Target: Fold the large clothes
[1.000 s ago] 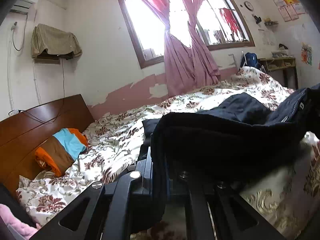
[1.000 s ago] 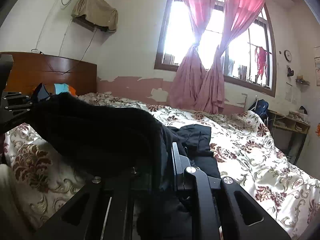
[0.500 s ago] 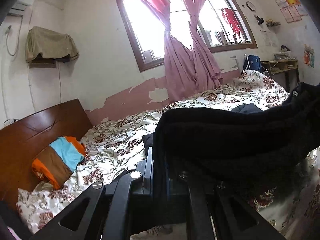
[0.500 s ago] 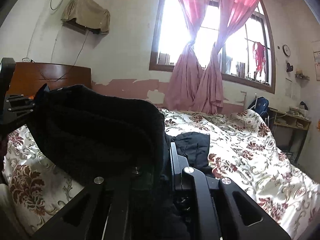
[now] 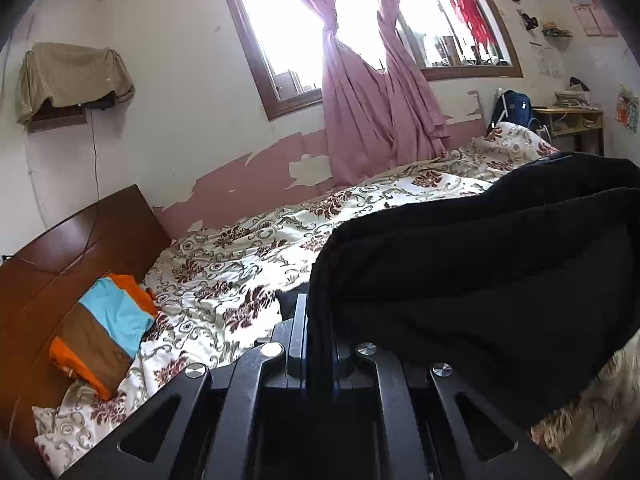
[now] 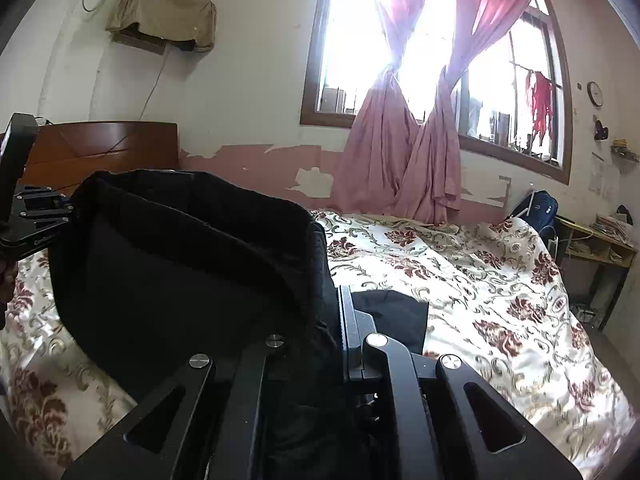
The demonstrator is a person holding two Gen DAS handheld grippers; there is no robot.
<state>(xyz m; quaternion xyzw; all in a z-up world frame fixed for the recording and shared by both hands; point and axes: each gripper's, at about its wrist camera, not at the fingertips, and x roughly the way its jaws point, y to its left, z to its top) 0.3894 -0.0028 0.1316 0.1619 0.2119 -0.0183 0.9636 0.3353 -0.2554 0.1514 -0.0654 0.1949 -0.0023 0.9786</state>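
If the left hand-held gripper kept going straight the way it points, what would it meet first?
Probably the floral-patterned bedspread just beyond the left hand-held gripper, which is clamped on the black fabric garment; depth is uncertain.

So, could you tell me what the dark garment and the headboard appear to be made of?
The dark garment, held in both claws, looks like thick, matte black fabric, possibly fleece or heavy knit: its edge is fuzzy and it drapes in soft rolls. The headboard seems to be varnished reddish-brown wood, with a glossy sheen and panel grooves.

Both wrist cams low over floral-print quilted bed (image 5: 240,248), facing pink knotted curtains (image 6: 404,160) top centre. Shared: dark wooden headboard (image 5: 60,264), lifted black fleece garment (image 6: 192,256) close up.
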